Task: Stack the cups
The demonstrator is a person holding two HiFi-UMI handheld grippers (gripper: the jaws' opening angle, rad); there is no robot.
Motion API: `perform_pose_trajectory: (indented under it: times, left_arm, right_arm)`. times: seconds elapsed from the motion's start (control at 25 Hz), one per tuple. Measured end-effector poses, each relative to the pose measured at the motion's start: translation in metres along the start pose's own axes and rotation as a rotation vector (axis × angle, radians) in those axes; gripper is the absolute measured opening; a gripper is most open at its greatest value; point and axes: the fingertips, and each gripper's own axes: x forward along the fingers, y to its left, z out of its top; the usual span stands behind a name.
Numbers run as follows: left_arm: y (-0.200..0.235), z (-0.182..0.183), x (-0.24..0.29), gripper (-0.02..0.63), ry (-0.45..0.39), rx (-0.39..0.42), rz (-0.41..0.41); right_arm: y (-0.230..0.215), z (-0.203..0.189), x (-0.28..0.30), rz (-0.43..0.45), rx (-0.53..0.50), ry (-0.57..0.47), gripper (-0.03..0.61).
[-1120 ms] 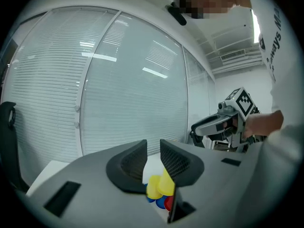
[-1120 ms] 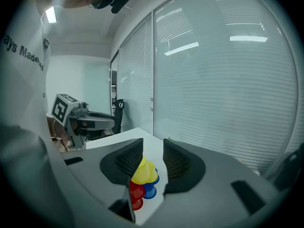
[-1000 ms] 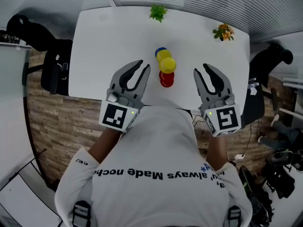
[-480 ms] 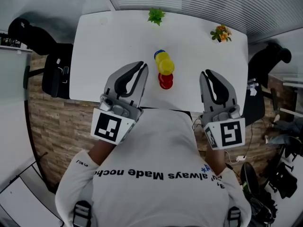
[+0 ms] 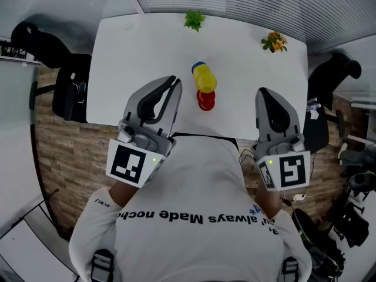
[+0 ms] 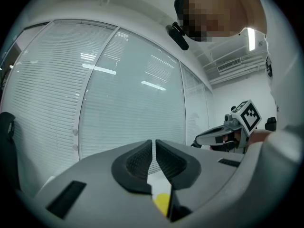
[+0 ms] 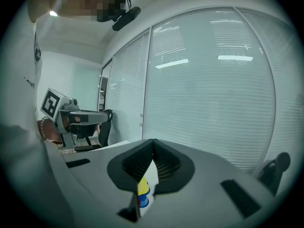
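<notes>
**Stacking task, late stage as I read it.** The cups [image 5: 205,82] are gathered in one tight column on the tabletop [image 5: 135,51], near its middle and toward the near edge. Blue is at the far end, yellow in the middle and red nearest me. In the head view no cup stands apart anywhere else on the white surface. Only a small green plant [image 5: 194,18] and a pot of orange flowers [image 5: 276,40] sit along the far edge. I cannot tell whether the colours are nested into one upright stack or merely touch in a row (the steep wide-angle view makes height look like length).

**Left gripper** [image 5: 174,81]: it hangs over the near edge, left of the cups and clear of them. Its jaws are together, leaving only a hairline slit, with nothing between them.

**Right gripper** [image 5: 264,91]: it is right of the cups and likewise clear of them. Its jaws have just been closing and meet at the tips with nothing between them (the yellow and blue glimpsed under the pads are the cups on the tabletop beyond).

**Judgement:** with both grippers empty and no loose cup in sight, the stacking looks finished. At most, I would still check that the column sits true.
</notes>
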Motion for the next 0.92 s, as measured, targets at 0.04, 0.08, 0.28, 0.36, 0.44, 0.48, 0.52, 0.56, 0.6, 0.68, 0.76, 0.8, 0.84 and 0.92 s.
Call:
perform_pose_trajectory:
  times: [0.04, 0.08, 0.28, 0.36, 0.44, 0.48, 0.52, 0.56, 0.6, 0.68, 0.76, 0.8, 0.84, 0.92]
  left_arm:
    - [0.000, -0.001, 0.000, 0.040, 0.004, 0.001, 0.001]
    - [0.001, -0.002, -0.001, 0.040, 0.008, 0.002, 0.002]
    - [0.000, -0.006, -0.002, 0.040, 0.017, -0.004, -0.003]
    - [0.001, -0.008, -0.002, 0.040, 0.019, -0.008, -0.006]
    - [0.001, -0.011, -0.003, 0.040, 0.033, -0.011, -0.004]
    - [0.002, -0.012, -0.003, 0.040, 0.037, -0.013, -0.003]
    - [0.002, -0.012, -0.004, 0.040, 0.037, -0.015, -0.003]
    - [0.002, -0.011, -0.004, 0.040, 0.037, -0.016, -0.004]
    - [0.003, -0.011, -0.004, 0.040, 0.038, -0.017, -0.003]
    - [0.005, -0.012, -0.004, 0.040, 0.038, -0.018, 0.000]
    - [0.005, -0.012, -0.003, 0.040, 0.038, -0.016, -0.003]
    - [0.005, -0.012, -0.002, 0.040, 0.038, -0.015, -0.005]
    - [0.005, -0.012, -0.002, 0.040, 0.038, -0.015, -0.007]
    - [0.005, -0.012, -0.001, 0.040, 0.039, -0.015, -0.010]
  right_arm:
    - [0.000, 0.000, 0.000, 0.000, 0.001, 0.000, 0.007]
    - [0.001, -0.001, 0.000, 0.002, 0.002, 0.000, 0.007]
    - [0.003, -0.001, 0.001, 0.009, -0.001, 0.000, 0.006]
    - [0.005, -0.001, 0.002, 0.012, -0.004, 0.002, 0.006]
    - [0.006, -0.001, 0.004, 0.013, -0.008, 0.003, 0.007]
    - [0.006, -0.001, 0.004, 0.012, -0.011, 0.004, 0.006]
    - [0.006, -0.001, 0.004, 0.011, -0.013, 0.004, 0.006]
    - [0.006, -0.001, 0.004, 0.011, -0.014, 0.004, 0.007]
    - [0.006, 0.000, 0.005, 0.011, -0.014, 0.003, 0.007]
    - [0.007, 0.000, 0.006, 0.013, -0.014, 0.001, 0.006]
    - [0.006, 0.000, 0.007, 0.014, -0.013, 0.004, 0.006]
    - [0.006, 0.000, 0.008, 0.014, -0.013, 0.005, 0.006]
    - [0.006, 0.000, 0.008, 0.014, -0.014, 0.006, 0.006]
    - [0.007, 0.001, 0.009, 0.015, -0.015, 0.006, 0.006]
